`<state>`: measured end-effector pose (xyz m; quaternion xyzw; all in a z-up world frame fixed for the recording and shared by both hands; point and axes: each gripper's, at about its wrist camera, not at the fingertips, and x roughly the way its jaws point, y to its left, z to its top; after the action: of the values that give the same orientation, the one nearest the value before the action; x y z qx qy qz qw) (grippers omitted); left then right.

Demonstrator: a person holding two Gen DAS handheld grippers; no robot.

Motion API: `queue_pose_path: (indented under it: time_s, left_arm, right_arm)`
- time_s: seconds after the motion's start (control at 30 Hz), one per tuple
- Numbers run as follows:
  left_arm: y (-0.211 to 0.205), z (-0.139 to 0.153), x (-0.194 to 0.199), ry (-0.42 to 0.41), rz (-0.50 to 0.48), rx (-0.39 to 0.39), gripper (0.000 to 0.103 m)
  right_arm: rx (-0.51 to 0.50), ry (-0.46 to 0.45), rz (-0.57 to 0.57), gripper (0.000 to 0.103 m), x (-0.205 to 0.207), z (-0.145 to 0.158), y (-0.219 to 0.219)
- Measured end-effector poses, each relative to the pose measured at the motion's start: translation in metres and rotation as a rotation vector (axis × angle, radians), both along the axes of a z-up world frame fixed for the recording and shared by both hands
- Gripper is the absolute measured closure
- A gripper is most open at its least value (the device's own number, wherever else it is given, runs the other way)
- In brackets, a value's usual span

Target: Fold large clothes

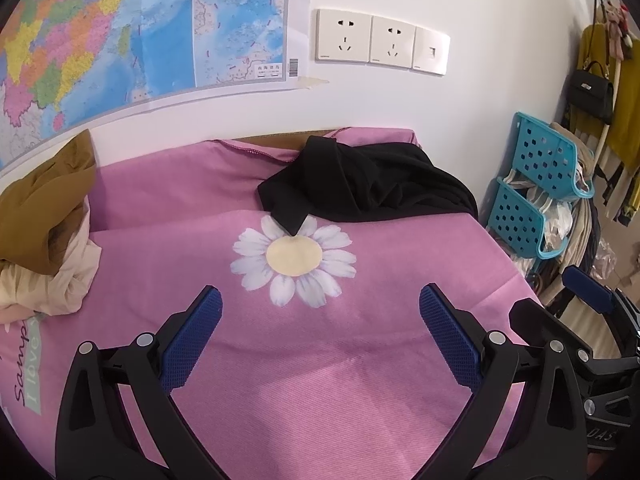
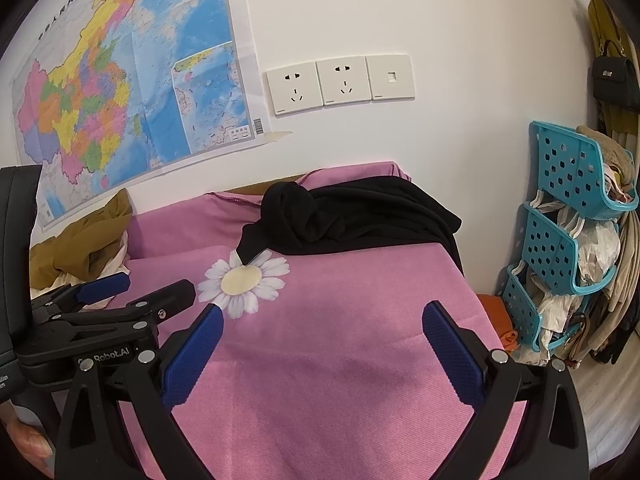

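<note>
black garment hiding shirt collar (partly), map cropped

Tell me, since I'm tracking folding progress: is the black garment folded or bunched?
Bunched. The black garment lies crumpled in uneven heaps, one end trailing onto the daisy print.

White wall; map; sockets

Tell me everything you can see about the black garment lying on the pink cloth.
The black garment is a soft, matte dark fabric, bunched and unfolded at the far right of the pink cloth, near the wall. One narrow end, perhaps a sleeve, trails forward and overlaps the top petals of the printed daisy. Its right side drapes over the edge. Neither claw touches it.
</note>
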<state>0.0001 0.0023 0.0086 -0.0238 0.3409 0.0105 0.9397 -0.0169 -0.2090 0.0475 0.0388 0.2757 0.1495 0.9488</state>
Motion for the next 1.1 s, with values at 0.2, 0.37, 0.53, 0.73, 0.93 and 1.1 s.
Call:
queue_pose_path:
  time_s: [0.2, 0.37, 0.53, 0.73, 0.93, 1.1]
  left_arm:
    - [0.0, -0.001, 0.0, 0.0, 0.0, -0.002, 0.005]
    - [-0.001, -0.003, 0.004, 0.007, -0.001, -0.001, 0.005]
    - [0.0, -0.008, 0.008, 0.019, 0.009, -0.005, 0.005]
    - [0.004, -0.012, 0.016, 0.039, 0.019, -0.01, 0.005]
    - [0.028, -0.016, 0.04, 0.06, 0.09, 0.02, 0.005]
    - [0.064, -0.02, 0.061, 0.076, 0.175, 0.027, 0.005]
  right_arm:
    - [0.002, 0.002, -0.001, 0.006, 0.001, -0.001, 0.0]
    - [-0.004, 0.003, 0.0, 0.006, 0.003, -0.002, 0.001]
    - [-0.017, 0.005, 0.011, 0.006, 0.008, -0.002, 0.006]
    - [-0.019, 0.016, 0.03, 0.006, 0.021, -0.004, 0.008]
    - [-0.083, 0.045, 0.074, 0.006, 0.065, -0.007, 0.023]
    - [-0.189, 0.078, 0.158, 0.006, 0.131, -0.016, 0.061]
